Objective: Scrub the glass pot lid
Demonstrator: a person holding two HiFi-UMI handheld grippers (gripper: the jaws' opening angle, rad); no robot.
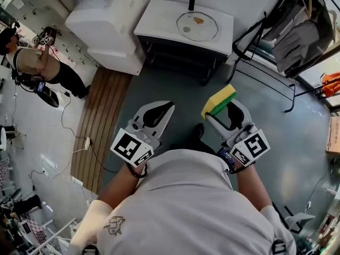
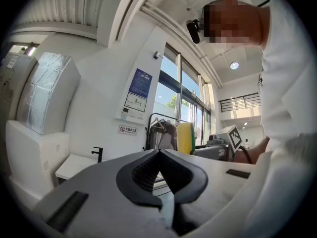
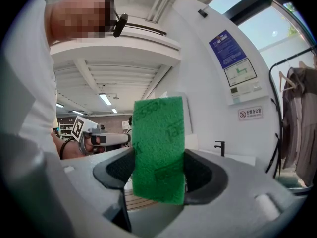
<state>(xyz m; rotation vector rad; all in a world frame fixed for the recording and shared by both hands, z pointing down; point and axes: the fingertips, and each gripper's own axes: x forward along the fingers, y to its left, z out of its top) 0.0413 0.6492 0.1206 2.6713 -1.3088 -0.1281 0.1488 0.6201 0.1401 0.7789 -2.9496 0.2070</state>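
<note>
The glass pot lid (image 1: 197,26) lies in the white sink (image 1: 159,20) far ahead, beside a black tap (image 1: 189,0). My right gripper (image 1: 223,109) is shut on a yellow and green sponge (image 1: 218,101), well short of the sink. In the right gripper view the sponge's green face (image 3: 158,148) stands upright between the jaws. My left gripper (image 1: 159,110) is shut with nothing in it, level with the right one. Its jaws (image 2: 159,155) meet at the tips in the left gripper view, where the sink (image 2: 79,165) shows low at left.
A white appliance (image 1: 109,28) stands left of the sink. A wooden slatted mat (image 1: 101,121) lies on the floor at left. A clothes rack with a bag (image 1: 300,28) stands at the right. Another person (image 1: 37,62) is at far left. Cables (image 1: 69,137) trail over the floor.
</note>
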